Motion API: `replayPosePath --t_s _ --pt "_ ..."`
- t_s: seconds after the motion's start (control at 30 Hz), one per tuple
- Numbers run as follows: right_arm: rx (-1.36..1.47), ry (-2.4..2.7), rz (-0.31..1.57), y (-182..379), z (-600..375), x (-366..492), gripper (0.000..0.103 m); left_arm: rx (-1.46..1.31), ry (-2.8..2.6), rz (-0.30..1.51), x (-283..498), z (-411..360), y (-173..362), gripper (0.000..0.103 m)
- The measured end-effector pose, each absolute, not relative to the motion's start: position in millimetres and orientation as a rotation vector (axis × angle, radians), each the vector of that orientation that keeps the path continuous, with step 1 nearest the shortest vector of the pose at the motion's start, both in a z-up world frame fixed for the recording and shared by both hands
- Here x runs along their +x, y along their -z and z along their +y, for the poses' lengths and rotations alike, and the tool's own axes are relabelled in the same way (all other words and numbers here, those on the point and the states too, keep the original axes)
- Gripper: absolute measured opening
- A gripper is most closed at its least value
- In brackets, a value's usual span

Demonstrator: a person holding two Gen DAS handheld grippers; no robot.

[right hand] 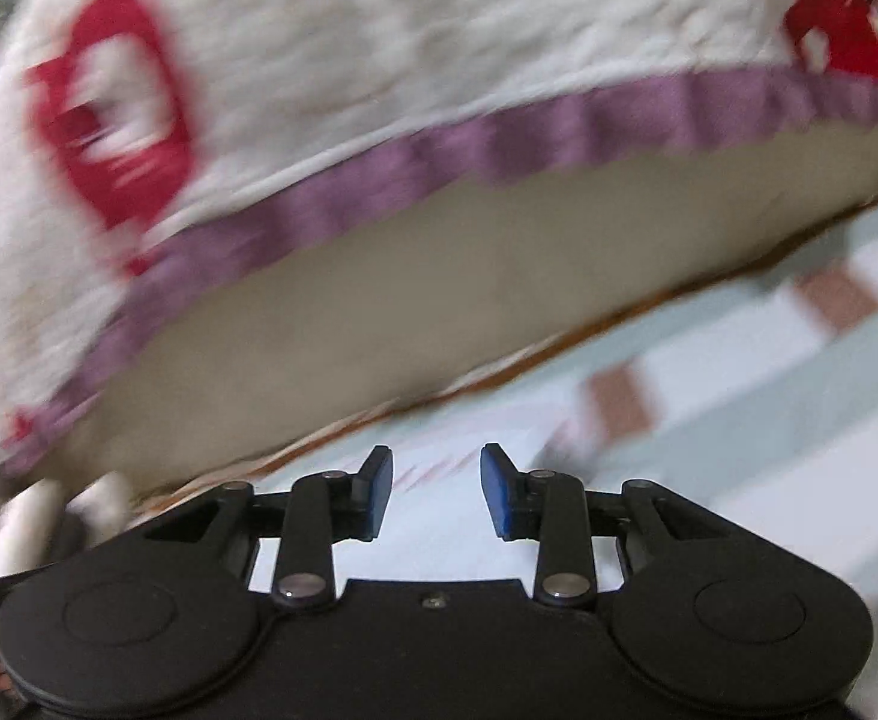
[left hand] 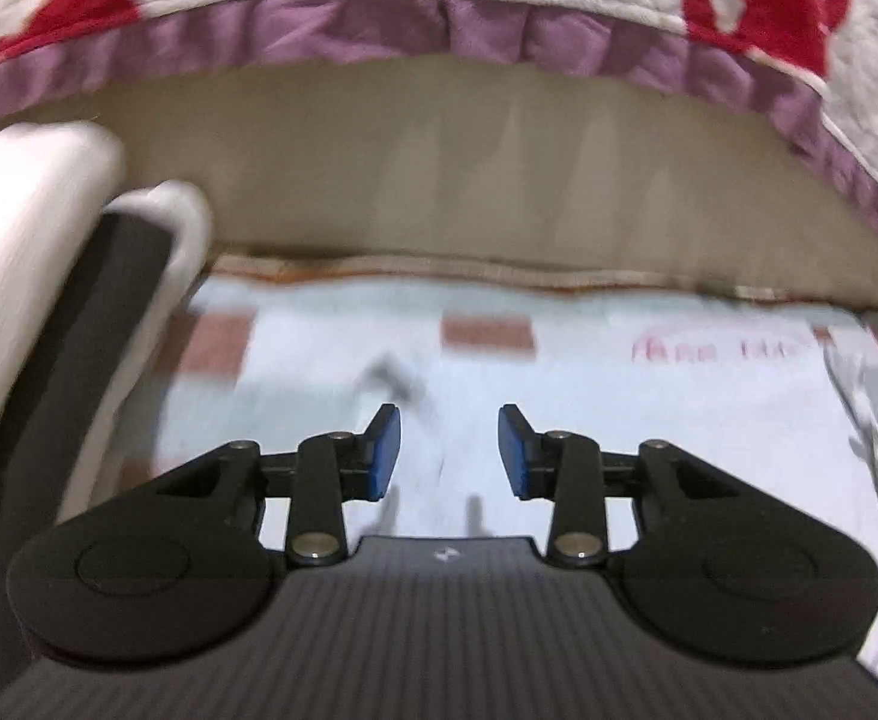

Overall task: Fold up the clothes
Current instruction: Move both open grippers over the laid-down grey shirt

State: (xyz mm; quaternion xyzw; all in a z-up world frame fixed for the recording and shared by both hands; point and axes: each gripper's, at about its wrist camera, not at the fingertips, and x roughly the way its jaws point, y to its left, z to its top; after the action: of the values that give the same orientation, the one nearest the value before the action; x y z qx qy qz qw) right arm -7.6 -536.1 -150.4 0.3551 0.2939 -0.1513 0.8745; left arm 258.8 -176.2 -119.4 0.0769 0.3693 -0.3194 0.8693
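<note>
My left gripper (left hand: 449,450) is open over a pale blue and white sheet (left hand: 619,408), with nothing between its blue pads. A white ribbed cloth with a black panel (left hand: 48,312) rises along the left edge of the left wrist view, beside the gripper and apart from it. A grey patterned cloth (left hand: 877,420) lies at the right edge. My right gripper (right hand: 435,492) is open too, just above the same sheet (right hand: 739,468), its pads empty. Blurred whitish fabric (right hand: 30,516) shows at the lower left of the right wrist view.
A white quilt with red motifs and a purple ruffle (left hand: 439,24) overhangs a cream cushion face (left hand: 469,180) straight ahead. In the right wrist view the quilt (right hand: 378,60) and cushion face (right hand: 439,276) slant across the frame, close in front. The sheet carries brown squares (left hand: 487,333).
</note>
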Motion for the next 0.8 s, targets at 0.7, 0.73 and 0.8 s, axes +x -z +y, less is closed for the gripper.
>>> replayPosePath --t_s 0.7,0.73,0.8 --pt "0.453 -0.087 0.761 162.1 -270.3 16.1 0.045 -0.116 0.573 0.937 179.1 -36.5 182.1 0.054" --pt "0.389 -0.110 0.765 161.9 -260.1 16.3 0.045 -0.123 0.564 0.943 182.0 -37.6 185.2 0.056" --pt "0.283 -0.161 0.768 161.8 -241.3 20.1 0.045 -0.140 0.549 0.954 187.1 -38.9 191.5 0.056"
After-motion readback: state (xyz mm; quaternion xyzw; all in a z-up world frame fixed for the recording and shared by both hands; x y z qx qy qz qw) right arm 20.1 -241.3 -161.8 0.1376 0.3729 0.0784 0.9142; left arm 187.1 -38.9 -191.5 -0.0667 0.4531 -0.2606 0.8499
